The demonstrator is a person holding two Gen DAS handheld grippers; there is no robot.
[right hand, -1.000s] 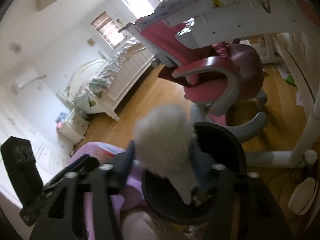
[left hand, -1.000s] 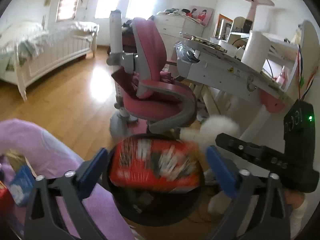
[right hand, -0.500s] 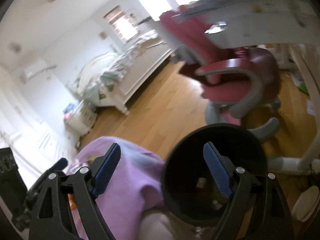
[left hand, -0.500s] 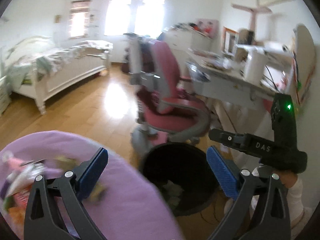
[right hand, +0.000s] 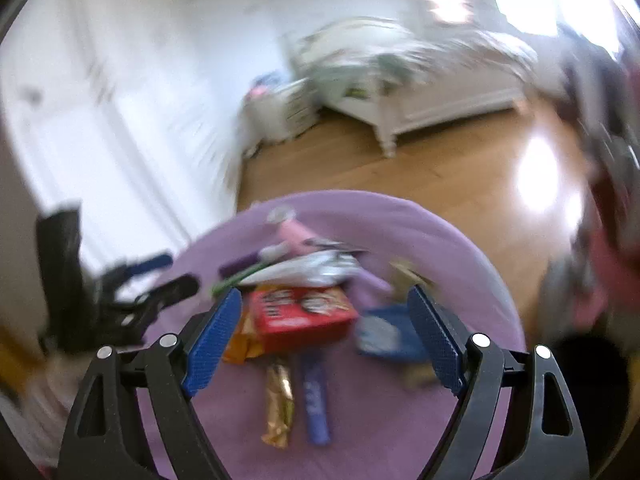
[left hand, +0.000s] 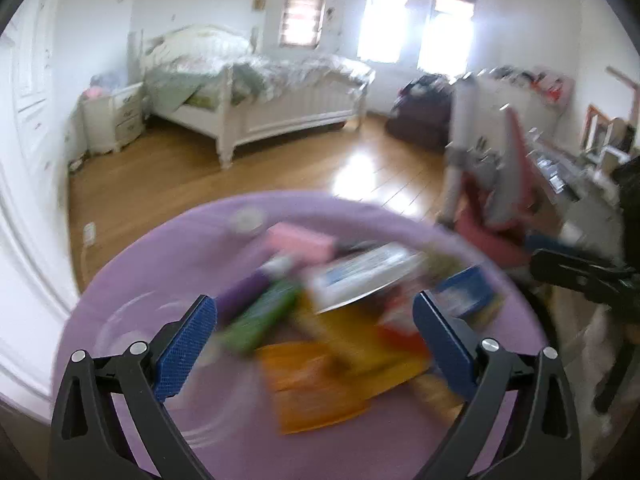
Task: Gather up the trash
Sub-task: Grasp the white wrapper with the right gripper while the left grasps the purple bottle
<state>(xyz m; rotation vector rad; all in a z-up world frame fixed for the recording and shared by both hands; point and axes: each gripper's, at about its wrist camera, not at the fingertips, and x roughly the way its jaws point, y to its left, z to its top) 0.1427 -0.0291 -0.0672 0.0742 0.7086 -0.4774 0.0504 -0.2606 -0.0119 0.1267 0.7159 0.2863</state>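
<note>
A round purple table (left hand: 160, 280) carries several pieces of trash, blurred in the left wrist view: a pink box (left hand: 300, 242), a green packet (left hand: 260, 320), a white and blue box (left hand: 364, 276), orange wrappers (left hand: 320, 380) and a blue box (left hand: 468, 296). My left gripper (left hand: 316, 340) hovers open above them, holding nothing. In the right wrist view a red box (right hand: 304, 312), a silver packet (right hand: 312, 270), a blue packet (right hand: 384, 336), a gold wrapper (right hand: 280, 404) and a purple wrapper (right hand: 316, 408) lie on the table (right hand: 440, 240). My right gripper (right hand: 324, 332) is open and empty above them.
The black bin (right hand: 592, 364) shows dimly at the table's lower right. A pink desk chair (left hand: 500, 200) stands to the right. A white bed (left hand: 280, 96) and a nightstand (left hand: 120, 120) sit across the wooden floor (left hand: 320, 160). A white wall runs along the left.
A second ago my left gripper held a red packet and my right a white fluffy wad over the black bin. Both let go, then swung left to the purple table, open and empty.
</note>
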